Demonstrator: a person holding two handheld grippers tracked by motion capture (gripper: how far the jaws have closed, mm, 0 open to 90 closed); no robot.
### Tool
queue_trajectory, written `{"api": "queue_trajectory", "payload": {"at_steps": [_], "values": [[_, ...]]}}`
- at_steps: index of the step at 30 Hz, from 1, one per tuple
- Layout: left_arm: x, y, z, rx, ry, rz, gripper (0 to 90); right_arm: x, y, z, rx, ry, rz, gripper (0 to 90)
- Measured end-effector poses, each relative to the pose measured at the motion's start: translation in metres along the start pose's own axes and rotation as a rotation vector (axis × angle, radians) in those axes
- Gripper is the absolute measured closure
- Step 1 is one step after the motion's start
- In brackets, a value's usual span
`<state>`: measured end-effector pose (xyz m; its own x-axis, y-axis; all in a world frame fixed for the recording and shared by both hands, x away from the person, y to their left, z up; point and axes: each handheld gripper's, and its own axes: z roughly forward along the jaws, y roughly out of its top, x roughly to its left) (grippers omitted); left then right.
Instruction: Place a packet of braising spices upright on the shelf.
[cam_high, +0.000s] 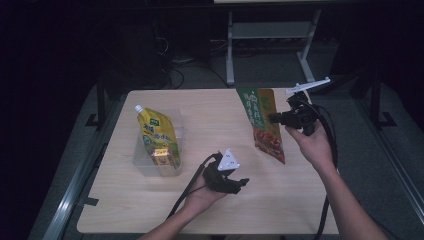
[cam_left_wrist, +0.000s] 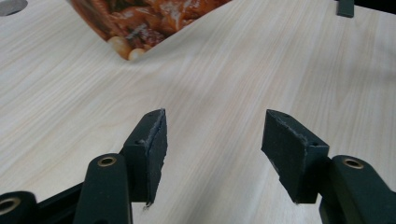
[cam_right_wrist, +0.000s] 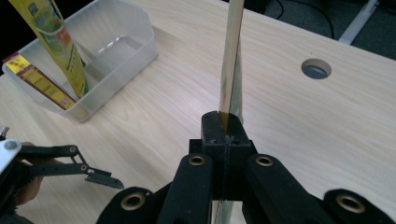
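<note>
- Right gripper (cam_high: 274, 118), at the frame's upper right, clamped a flat green-and-orange food pouch (cam_high: 265, 125) by its edge.
- Left gripper (cam_high: 242, 182), lower centre, hovered with jaws apart, empty.

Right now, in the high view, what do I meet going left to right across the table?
Clear tub holding the yellow spout pouch → left gripper, jaws apart with nothing between them → green-and-orange food pouch → right gripper, clamped on that pouch's edge.
</note>
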<state>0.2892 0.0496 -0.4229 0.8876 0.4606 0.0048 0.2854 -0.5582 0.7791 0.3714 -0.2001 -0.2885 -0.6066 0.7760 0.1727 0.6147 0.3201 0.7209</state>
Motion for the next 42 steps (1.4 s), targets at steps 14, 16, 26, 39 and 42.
{"api": "queue_trajectory", "payload": {"at_steps": [14,16,26,39,42], "values": [[-0.005,-0.015,-0.021,-0.027,-0.002,0.011,37.1,0.029,0.033,0.011,-0.023,0.046,-0.045,90.0],[-0.005,-0.017,-0.023,-0.022,-0.002,0.021,36.9,0.036,0.040,0.012,-0.033,0.050,-0.051,90.0],[-0.003,-0.024,-0.031,-0.031,-0.016,0.000,35.8,0.068,0.074,0.034,-0.026,0.093,-0.132,90.0],[-0.005,-0.034,-0.035,-0.043,-0.038,-0.006,33.6,0.094,0.106,0.067,-0.056,0.143,-0.175,90.0],[-0.003,-0.033,-0.035,-0.045,-0.042,-0.008,33.6,0.099,0.113,0.075,-0.066,0.152,-0.184,90.0]]}}
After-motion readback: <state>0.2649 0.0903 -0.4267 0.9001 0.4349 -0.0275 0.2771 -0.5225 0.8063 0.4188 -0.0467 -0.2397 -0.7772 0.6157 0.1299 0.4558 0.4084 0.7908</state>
